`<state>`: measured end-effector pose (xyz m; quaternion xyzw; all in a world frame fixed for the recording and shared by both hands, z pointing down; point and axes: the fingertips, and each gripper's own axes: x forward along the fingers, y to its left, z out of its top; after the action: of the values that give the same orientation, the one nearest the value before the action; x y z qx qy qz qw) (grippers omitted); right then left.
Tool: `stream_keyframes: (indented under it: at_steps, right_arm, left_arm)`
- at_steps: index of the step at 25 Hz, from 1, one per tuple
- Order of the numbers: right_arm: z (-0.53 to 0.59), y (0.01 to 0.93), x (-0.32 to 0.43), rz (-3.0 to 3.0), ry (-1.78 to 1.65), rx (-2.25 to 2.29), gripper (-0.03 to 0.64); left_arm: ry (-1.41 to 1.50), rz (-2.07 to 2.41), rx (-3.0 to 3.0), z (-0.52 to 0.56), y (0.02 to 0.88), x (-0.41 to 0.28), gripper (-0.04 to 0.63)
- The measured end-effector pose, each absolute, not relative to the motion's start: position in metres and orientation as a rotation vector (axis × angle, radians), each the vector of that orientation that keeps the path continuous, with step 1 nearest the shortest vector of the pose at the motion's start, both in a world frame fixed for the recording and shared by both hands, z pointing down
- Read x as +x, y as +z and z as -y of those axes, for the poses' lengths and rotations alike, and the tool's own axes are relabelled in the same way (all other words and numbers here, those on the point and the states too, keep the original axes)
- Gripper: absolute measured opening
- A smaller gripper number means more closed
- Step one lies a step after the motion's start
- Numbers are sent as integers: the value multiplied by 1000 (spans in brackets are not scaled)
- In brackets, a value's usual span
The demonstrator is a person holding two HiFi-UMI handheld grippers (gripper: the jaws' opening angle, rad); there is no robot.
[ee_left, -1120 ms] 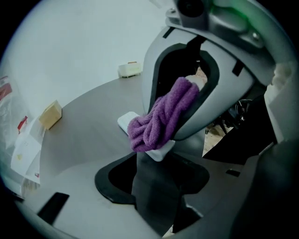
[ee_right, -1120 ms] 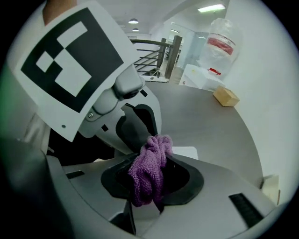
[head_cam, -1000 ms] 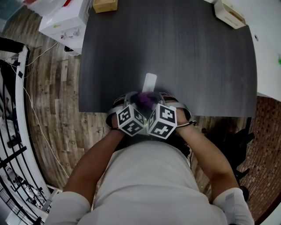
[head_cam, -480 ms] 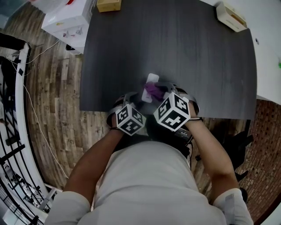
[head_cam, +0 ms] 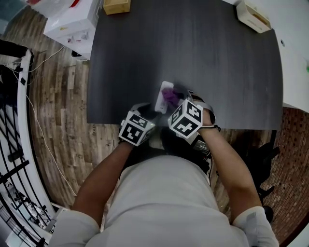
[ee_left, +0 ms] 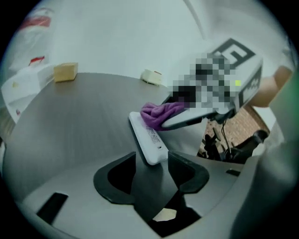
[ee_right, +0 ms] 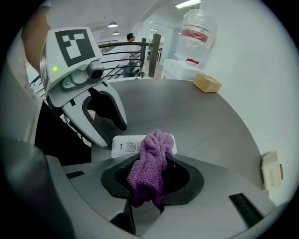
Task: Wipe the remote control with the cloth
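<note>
My left gripper (head_cam: 154, 110) is shut on the near end of a white remote control (head_cam: 162, 93), which points away over the dark table (head_cam: 217, 62). In the left gripper view the remote (ee_left: 147, 137) sits between the jaws with its printed label side up. A purple cloth (head_cam: 172, 96) is bunched in my right gripper (head_cam: 175, 101), which is shut on it. The cloth (ee_right: 149, 168) rests against the remote (ee_right: 125, 146) on its far right part. In the left gripper view the cloth (ee_left: 159, 113) covers the remote's right edge.
A cardboard box (head_cam: 116, 6) lies at the table's far left edge and a beige box (head_cam: 252, 15) at its far right corner. White cartons (head_cam: 72, 24) stand on the wooden floor at left. Both grippers work just inside the table's near edge.
The right gripper has carried the cloth away from the person and to the right along the remote. The left gripper has rolled in place, still on the remote.
</note>
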<state>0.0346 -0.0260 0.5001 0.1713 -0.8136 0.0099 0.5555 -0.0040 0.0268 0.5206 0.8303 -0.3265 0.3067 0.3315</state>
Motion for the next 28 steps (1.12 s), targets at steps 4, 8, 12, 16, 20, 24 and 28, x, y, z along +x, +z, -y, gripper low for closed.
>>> stream_keyframes:
  at_steps: [4,8,12,16,20,24,28]
  right_arm:
    - [25,504,42,1931,85,451,129]
    - [23,509,51,1932,105,497,129]
    - [23,509,49,1941,126,528,129]
    - [23,508,52,1977,210,578,129]
    - [26,505,59,1984,248,596,129]
    - [39,491,65,1976,216,624,129]
    - [70,470,66,1956,67,665,129]
  left_arm:
    - [683,856,2000,-23,526,-2,209]
    - [601,865,1851,-15,526,3,208]
    - [532,872,1755,-8,526,10,161]
    - [604,941,1849,-7,523,9,160]
    - [851,1049,2066,0,513,9,155]
    - [990,1094,2174,1,508,10,153]
    - [1053,1102,2232,1,506,12,150]
